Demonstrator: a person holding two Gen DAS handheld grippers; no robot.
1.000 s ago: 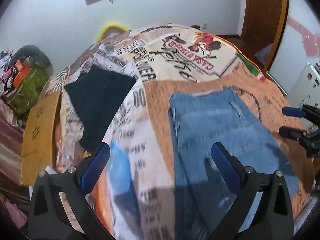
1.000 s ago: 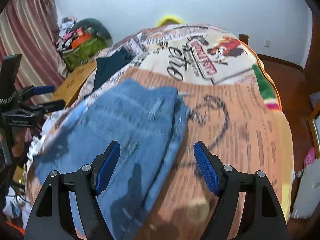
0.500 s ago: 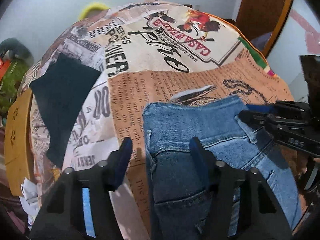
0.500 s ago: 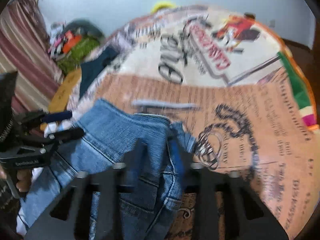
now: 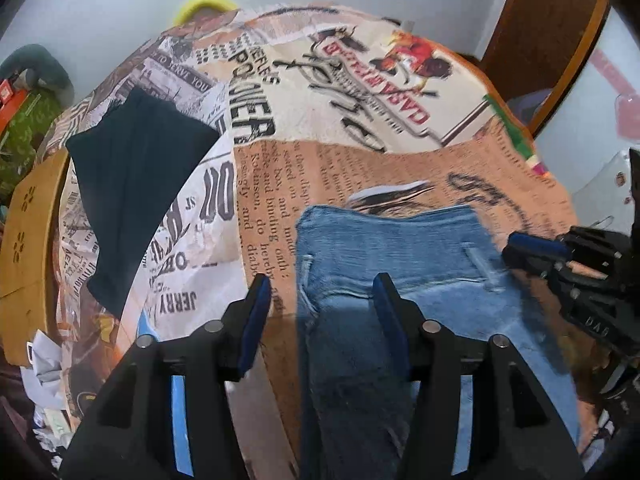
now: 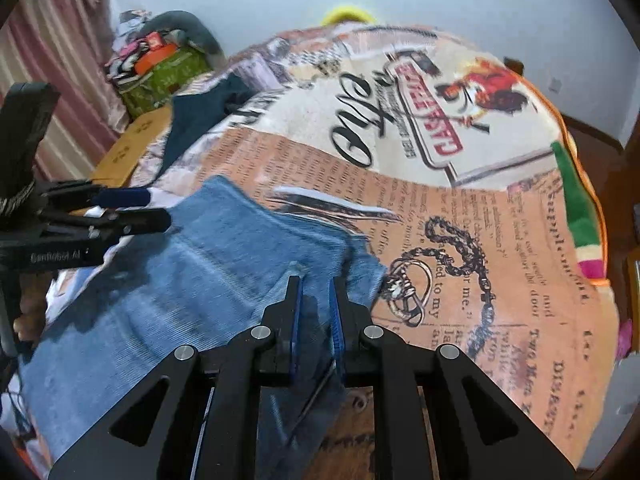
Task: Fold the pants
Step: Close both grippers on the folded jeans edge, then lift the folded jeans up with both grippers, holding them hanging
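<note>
A bed [image 5: 360, 128] under a newspaper-print cover fills both views, stretching ahead of both claws. On it lie the jeans [image 5: 400, 264], blue denim, with the waistband end farthest from the cameras and the rest running back under the claws toward the near edge.

Beyond and to the left of the left claw, a dark cloth [image 5: 136, 184] lies flat on the cover, well apart from the jeans. Left of that, off the bed, stands a tan board [image 5: 28, 240]. A green box [image 6: 160, 76] with clutter on top sits against the wall, far ahead and left of the right claw.

The left claw [image 5: 320, 288] stands about half open and straddles the jeans' left edge: its right finger is over the denim, its left finger over the bare cover just beside the fabric. I cannot tell whether its pads press on the cloth. Its jaws have just been closing, though not lately.

The right claw [image 6: 316, 292] is pinched narrow on the jeans' right edge, near the waistband, with a fold of denim between the blue pads. Its jaws have just been closing onto that fold.

Each claw shows in the other's view: the right one at the far right of the left camera, the left one at the far left of the right camera.
</note>
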